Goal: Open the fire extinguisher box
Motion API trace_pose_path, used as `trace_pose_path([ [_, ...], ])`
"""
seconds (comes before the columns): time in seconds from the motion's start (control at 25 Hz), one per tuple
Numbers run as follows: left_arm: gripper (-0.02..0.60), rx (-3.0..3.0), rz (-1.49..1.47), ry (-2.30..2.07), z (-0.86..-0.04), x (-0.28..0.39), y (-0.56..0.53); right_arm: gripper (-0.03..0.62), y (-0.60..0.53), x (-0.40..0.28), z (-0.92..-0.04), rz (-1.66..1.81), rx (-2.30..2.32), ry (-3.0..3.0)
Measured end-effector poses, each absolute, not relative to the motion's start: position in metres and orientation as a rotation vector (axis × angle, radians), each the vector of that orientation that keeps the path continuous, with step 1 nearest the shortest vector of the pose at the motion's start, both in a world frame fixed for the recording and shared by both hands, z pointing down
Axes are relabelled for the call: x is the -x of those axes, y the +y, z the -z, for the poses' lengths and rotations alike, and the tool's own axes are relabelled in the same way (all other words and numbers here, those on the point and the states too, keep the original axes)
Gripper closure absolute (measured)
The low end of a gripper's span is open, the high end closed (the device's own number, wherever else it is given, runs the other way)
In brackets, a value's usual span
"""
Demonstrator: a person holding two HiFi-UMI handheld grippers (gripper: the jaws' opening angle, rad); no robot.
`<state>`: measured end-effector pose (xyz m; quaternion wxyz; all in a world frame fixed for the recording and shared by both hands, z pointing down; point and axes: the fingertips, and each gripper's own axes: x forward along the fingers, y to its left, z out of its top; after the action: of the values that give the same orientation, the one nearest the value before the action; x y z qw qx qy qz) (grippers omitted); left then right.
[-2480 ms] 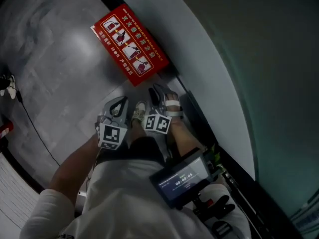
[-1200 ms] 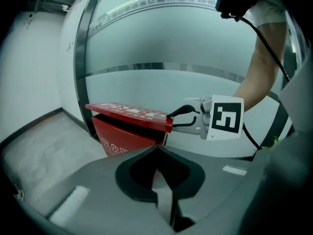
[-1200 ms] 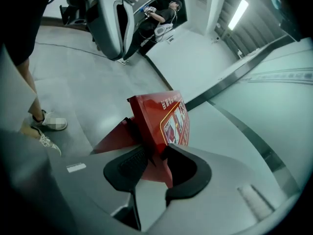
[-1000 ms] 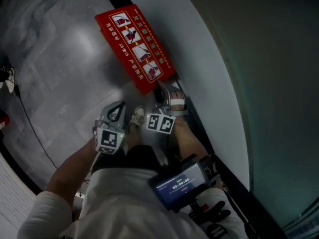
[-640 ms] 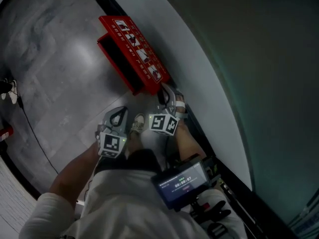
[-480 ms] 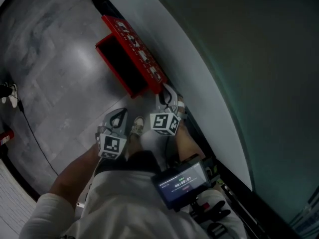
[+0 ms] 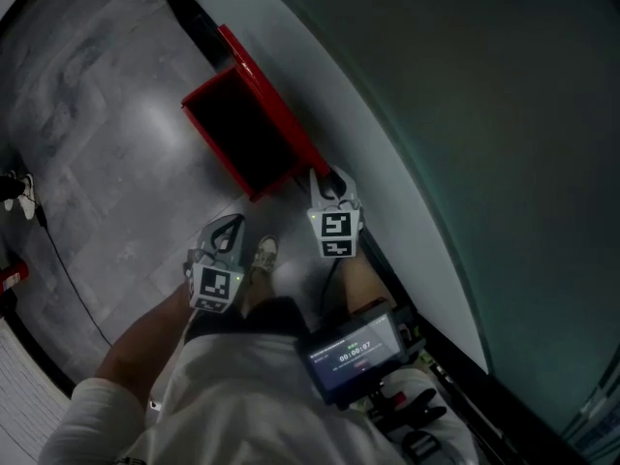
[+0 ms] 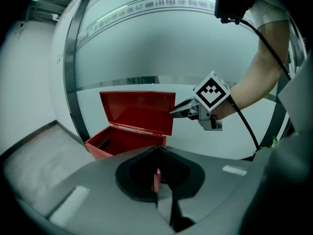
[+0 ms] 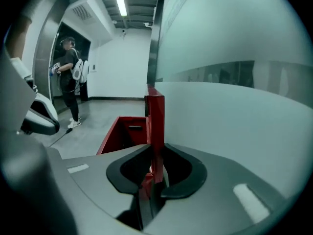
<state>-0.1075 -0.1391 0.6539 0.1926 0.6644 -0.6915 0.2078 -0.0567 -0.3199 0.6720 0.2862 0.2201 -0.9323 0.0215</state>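
Observation:
The red fire extinguisher box (image 7: 215,168) stands on the floor against the wall, dark inside. Its lid (image 7: 276,109) is raised upright next to the wall. My right gripper (image 7: 329,178) is at the lid's near corner. The right gripper view shows the lid's edge (image 9: 156,116) running between the jaws of my right gripper (image 9: 155,150), which have just been closing on it. My left gripper (image 7: 232,223) hangs shut and empty in front of the box, apart from it. In the left gripper view the open box (image 8: 124,143), its lid (image 8: 139,111) and the right gripper (image 8: 178,110) lie ahead.
A pale curved wall (image 7: 329,85) runs behind the box with a dark base strip. A black cable (image 7: 68,260) crosses the grey floor at the left. A person (image 9: 71,77) stands in a far doorway. A screen device (image 7: 354,352) hangs at my chest.
The lid has swung from flat on the box to upright against the wall. My right gripper rose and rolled with it. The left gripper lifted slightly.

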Motion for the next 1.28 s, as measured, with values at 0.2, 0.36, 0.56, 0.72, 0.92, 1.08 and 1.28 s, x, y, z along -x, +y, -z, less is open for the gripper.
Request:
trace_pose_path([
  [0.2, 0.580, -1.870, -0.581, -1.943, -0.646, 0.107, -0.144, 0.500, -0.341, 0.048, -0.675, -0.236, -0.648, -2.496],
  [0.36, 0.580, -1.876, -0.579, -1.952, -0.645, 0.110, -0.148, 0.493, -0.357, 0.042, -0.682, -0.365, -0.713, -2.489],
  [0.56, 0.580, -1.867, -0.577, -1.970, -0.638, 0.116, -0.153, 0.494, -0.382, 0.031, -0.691, -0.581, -0.856, -2.462],
  [0.72, 0.580, -1.862, -0.587, -1.973, -0.636, 0.119, -0.153, 0.490, -0.395, 0.029, -0.695, -0.645, -0.907, -2.432],
  [0.92, 0.580, -1.858, -0.585, -1.982, -0.635, 0.124, -0.154, 0.488, -0.396, 0.030, -0.697, -0.643, -0.907, -2.425],
  [1.08, 0.580, -1.854, -0.587, -1.986, -0.635, 0.123, -0.156, 0.487, -0.397, 0.030, -0.698, -0.640, -0.905, -2.425],
  [1.28, 0.580, -1.857, -0.589, -1.997, -0.633, 0.121, -0.158, 0.479, -0.396, 0.029, -0.696, -0.608, -0.893, -2.435],
])
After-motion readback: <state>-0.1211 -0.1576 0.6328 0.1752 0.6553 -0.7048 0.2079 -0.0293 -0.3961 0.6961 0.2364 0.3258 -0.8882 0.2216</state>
